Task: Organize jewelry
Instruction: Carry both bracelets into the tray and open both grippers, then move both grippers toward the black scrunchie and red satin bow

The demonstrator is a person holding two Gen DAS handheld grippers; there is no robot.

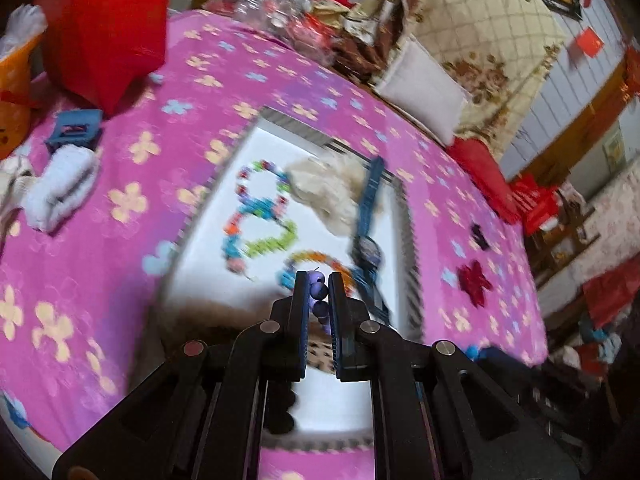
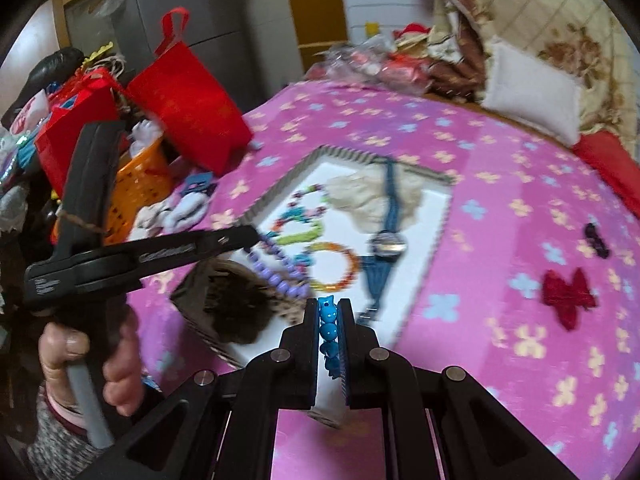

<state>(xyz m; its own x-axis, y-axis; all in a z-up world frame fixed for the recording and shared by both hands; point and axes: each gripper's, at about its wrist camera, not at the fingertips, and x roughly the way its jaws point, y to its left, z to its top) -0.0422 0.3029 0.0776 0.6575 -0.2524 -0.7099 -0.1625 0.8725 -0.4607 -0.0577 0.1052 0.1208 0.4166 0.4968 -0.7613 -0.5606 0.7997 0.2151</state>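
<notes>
A white tray (image 1: 208,248) with a striped rim lies on the pink flowered bedspread; it also shows in the right wrist view (image 2: 434,216). In it lie colourful bead bracelets (image 1: 260,216), an orange bracelet (image 2: 340,266), a blue watch (image 2: 386,240) and a cream cloth (image 1: 328,188). My left gripper (image 1: 319,280) is shut on a purple bead bracelet (image 1: 318,286) above the tray's near end; that bracelet hangs from it in the right wrist view (image 2: 276,270). My right gripper (image 2: 329,304) is shut on a blue bead bracelet (image 2: 328,332).
A dark furry piece (image 2: 236,308) lies at the tray's near left corner. A red bag (image 2: 188,104), an orange basket (image 2: 136,184) and white socks (image 1: 60,192) lie to the left. Red (image 2: 568,292) and dark (image 2: 596,238) bows lie right of the tray. Pillows (image 2: 532,96) at the back.
</notes>
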